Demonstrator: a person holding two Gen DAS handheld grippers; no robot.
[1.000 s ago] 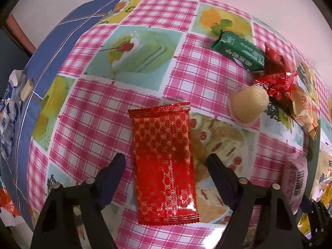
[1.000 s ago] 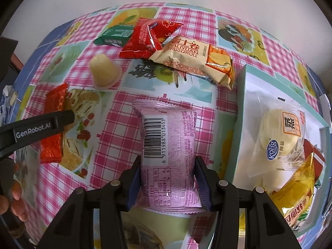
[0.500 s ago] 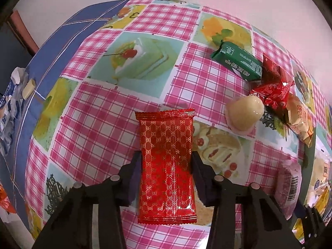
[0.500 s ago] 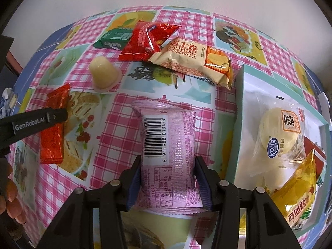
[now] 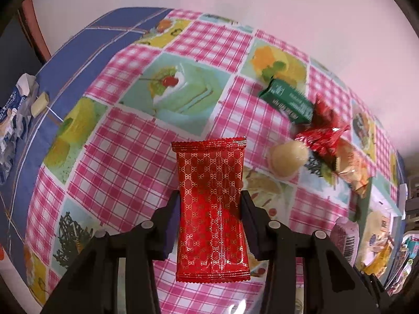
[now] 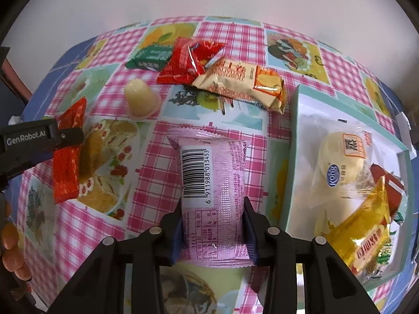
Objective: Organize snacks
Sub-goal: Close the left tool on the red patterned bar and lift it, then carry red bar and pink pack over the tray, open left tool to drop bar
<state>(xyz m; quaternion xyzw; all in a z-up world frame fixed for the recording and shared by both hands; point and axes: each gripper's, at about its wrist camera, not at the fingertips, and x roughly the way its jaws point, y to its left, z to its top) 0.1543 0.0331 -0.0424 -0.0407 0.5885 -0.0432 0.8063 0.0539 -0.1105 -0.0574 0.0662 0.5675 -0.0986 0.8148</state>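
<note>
I had the left gripper clenched on the red gold-patterned snack packet, its fingers pressing the packet's two long edges, the packet standing lengthwise between them above the checked tablecloth of the bench. My right gripper was clamped the same way on the pink barcoded snack packet, barcode side up, fingers squeezing its lower half.

Just right of the pink packet lay the pale green tray, holding a clear-wrapped round bun, a yellow packet and a red-and-white packet partly under it.

Farther out on the cloth sat an upturned jelly cup, apart from the others. Beyond it, in a touching row near the bench's far edge, lay a green packet, a red wrapper overlapping it, and a beige egg-roll packet overlapping the red one.

At the left of the right camera's view I saw fingertips of the person's hand.
</note>
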